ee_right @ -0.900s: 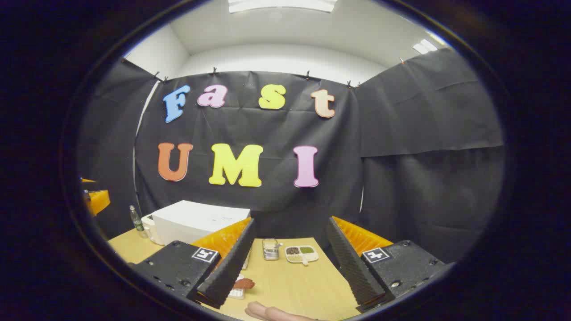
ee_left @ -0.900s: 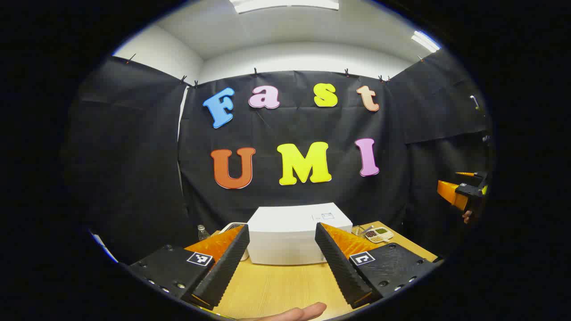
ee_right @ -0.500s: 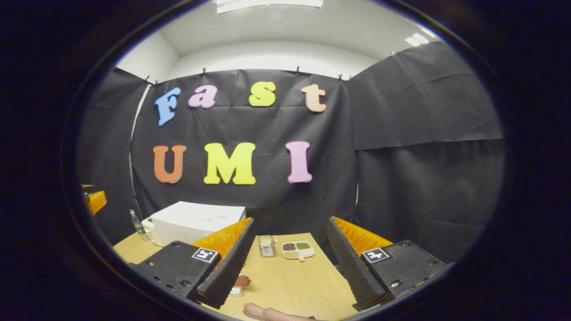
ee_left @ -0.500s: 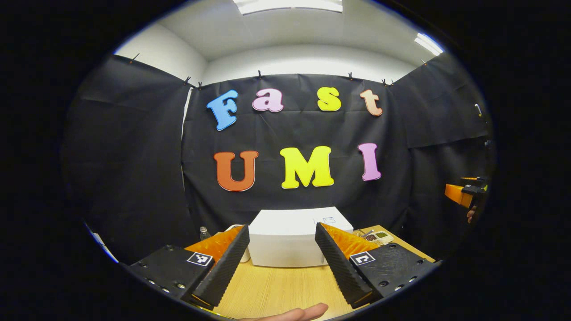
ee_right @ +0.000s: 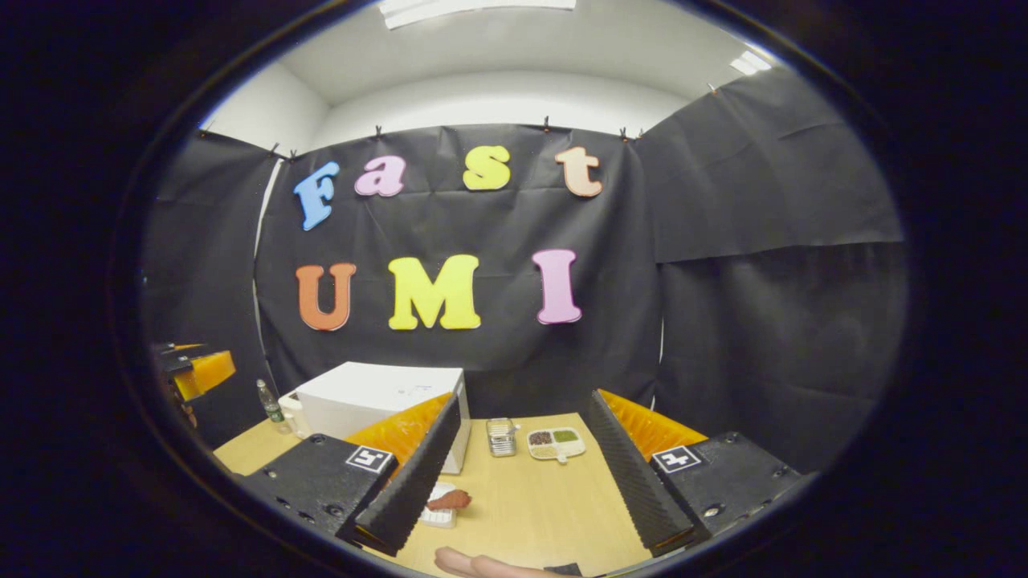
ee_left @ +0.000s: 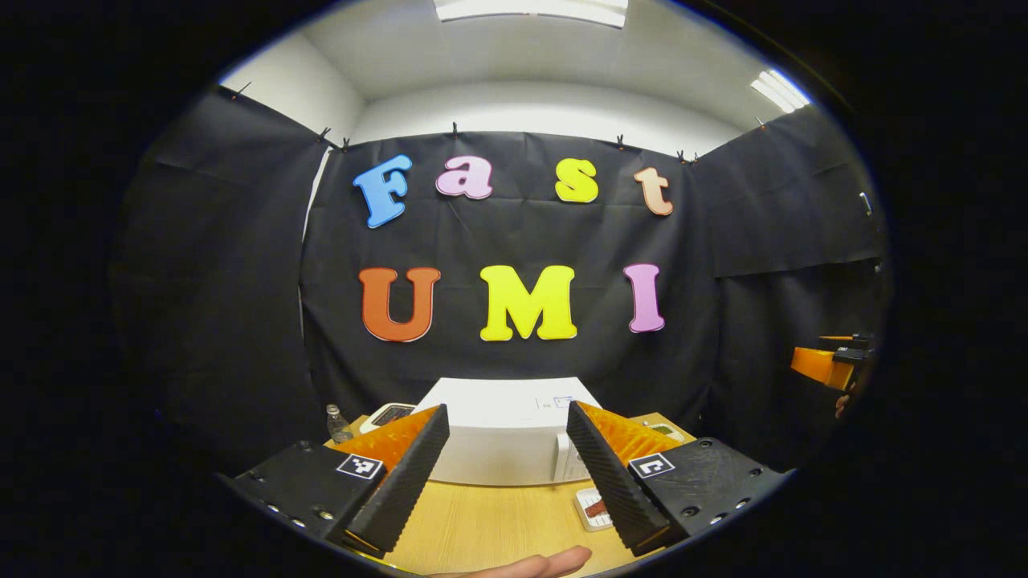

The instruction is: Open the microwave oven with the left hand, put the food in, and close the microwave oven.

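In the lower middle of the left gripper view, the white microwave [ee_left: 506,433] sits on the wooden counter [ee_left: 490,526], its door shut. The left gripper [ee_left: 504,470] is spread wide and empty. It has swung a little since a moment ago, so the food [ee_left: 596,507] on its small white tray now peeks out at the lower right. The right gripper [ee_right: 522,474] is spread and empty too, with the food [ee_right: 448,501] near its left finger. The microwave's handle is hard to see.

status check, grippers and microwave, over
Left gripper open, empty. Right gripper open, empty. Microwave shut, untouched; food on its tray on the table. Nothing blocking.
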### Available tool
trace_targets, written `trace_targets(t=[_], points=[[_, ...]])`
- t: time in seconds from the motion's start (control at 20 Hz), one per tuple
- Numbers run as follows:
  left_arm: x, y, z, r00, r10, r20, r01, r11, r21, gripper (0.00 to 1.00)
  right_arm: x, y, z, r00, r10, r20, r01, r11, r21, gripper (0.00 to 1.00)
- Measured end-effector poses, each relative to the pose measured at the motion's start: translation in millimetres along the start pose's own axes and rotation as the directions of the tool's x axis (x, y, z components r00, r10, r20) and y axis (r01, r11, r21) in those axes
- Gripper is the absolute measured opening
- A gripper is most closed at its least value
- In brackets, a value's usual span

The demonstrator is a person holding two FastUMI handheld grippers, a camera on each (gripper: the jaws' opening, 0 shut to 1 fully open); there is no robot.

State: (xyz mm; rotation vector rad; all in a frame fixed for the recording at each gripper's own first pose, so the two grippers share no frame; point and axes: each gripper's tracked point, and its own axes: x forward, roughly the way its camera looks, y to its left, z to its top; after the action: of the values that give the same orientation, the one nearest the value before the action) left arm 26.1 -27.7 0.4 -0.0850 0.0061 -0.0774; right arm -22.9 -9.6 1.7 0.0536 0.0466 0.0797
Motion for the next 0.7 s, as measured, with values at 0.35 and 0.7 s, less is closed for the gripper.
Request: trace_targets(t=[0.35, 0.7], points=[[63, -26, -24, 0.999, -0.049, 0.012, 0.049, 0.999, -0.018, 0.95, -11, -14, 9, 0.998, -0.020, 0.067, 0.020, 1.000, -0.001, 1.00], [124, -58, -75, 0.998, -0.058, -0.004, 0.058, 0.998, 0.007, 0.93, -21, -31, 10, 0.991, -0.046, 0.122, 0.045, 0.999, 0.008, 0.95]])
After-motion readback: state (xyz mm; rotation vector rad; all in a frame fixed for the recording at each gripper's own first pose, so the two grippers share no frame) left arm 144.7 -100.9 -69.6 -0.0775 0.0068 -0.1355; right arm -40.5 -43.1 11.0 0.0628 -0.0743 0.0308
